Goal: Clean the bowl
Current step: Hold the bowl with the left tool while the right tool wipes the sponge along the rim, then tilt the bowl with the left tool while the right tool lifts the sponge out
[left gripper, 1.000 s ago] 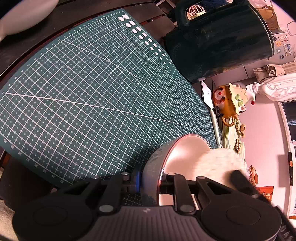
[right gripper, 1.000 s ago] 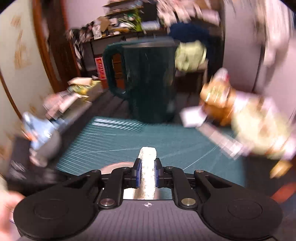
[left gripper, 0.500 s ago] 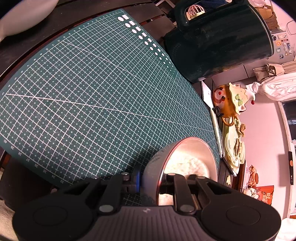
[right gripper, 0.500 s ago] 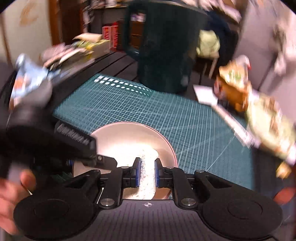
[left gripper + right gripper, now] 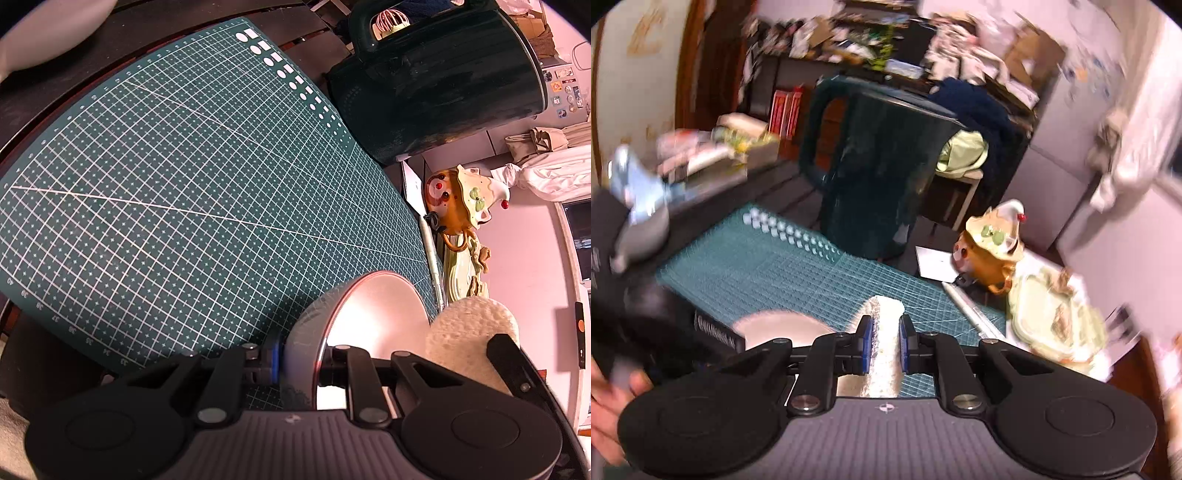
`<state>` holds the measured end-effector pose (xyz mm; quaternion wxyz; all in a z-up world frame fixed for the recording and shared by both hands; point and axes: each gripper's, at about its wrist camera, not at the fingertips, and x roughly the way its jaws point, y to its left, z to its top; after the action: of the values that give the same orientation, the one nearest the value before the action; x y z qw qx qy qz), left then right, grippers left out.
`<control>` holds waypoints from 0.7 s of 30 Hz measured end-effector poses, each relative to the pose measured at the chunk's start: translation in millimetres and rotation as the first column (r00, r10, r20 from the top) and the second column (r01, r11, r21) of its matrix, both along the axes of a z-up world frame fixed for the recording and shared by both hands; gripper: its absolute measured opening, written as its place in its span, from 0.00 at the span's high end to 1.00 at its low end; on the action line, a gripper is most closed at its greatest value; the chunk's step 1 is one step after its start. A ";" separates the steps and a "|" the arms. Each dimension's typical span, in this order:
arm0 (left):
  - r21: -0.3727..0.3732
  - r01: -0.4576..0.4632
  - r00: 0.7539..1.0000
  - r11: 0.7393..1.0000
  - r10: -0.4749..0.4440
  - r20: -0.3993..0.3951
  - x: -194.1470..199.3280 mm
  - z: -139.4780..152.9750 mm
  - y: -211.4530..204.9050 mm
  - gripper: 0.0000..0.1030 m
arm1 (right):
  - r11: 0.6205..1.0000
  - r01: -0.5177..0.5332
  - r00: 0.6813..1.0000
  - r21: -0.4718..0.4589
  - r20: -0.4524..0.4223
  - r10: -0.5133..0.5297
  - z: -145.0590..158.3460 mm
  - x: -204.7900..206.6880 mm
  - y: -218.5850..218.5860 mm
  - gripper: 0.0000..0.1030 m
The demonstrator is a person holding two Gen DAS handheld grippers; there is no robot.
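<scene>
Where writing is concerned, little can be read: the green cutting mat (image 5: 192, 192) carries a white grid, a row of white circles and squares along its far edge, and small printed numerals along its near edge that are too distorted to read. A white-lettered label on the black body of the left gripper, seen from the right wrist, is blurred beyond reading.

From the left wrist, the left gripper (image 5: 301, 363) pinches the rim of the bowl (image 5: 373, 317), one finger on the speckled grey outside and the other on the pale pink inside, so the bowl is tipped up on its side over the near right corner of the mat. Just right of the bowl's rim sits the pale sponge (image 5: 469, 332), with a dark finger of the other gripper across it.

The right wrist view shows what that one cannot: the right gripper (image 5: 884, 345) has its blue pads pressed onto the sponge (image 5: 884, 332) edge-on, and part of a hand (image 5: 613, 398) appears at the lower left (much of this picture is motion-blurred). Only a slice of the bowl (image 5: 775, 325) shows here, left of the sponge.

Both views include the dark green jug (image 5: 436, 85) past the mat and a clown-like ceramic figure (image 5: 461, 199) to the right.
</scene>
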<state>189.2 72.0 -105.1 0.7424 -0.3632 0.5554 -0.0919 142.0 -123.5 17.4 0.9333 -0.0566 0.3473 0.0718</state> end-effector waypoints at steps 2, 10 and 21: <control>0.001 0.001 1.000 1.000 -0.001 0.001 -0.2 -0.1 0.4 0.83 | 0.989 0.000 0.999 0.146 -0.053 0.008 -0.3 5.8 -12.7 0.87; -0.001 -0.003 1.000 1.000 0.003 -0.004 1.6 -1.7 2.4 0.84 | 0.951 0.011 0.979 0.309 -0.198 0.053 -30.6 17.1 -11.5 0.88; 0.004 0.000 1.000 1.000 0.000 0.004 -2.2 -12.5 15.3 0.84 | 0.920 0.064 0.954 0.387 -0.293 0.057 -54.0 23.7 -11.9 0.88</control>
<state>186.9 87.3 -117.7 0.7444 -0.3615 0.5539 -0.0915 165.7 -135.4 -36.6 0.8624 0.1432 0.4630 0.1460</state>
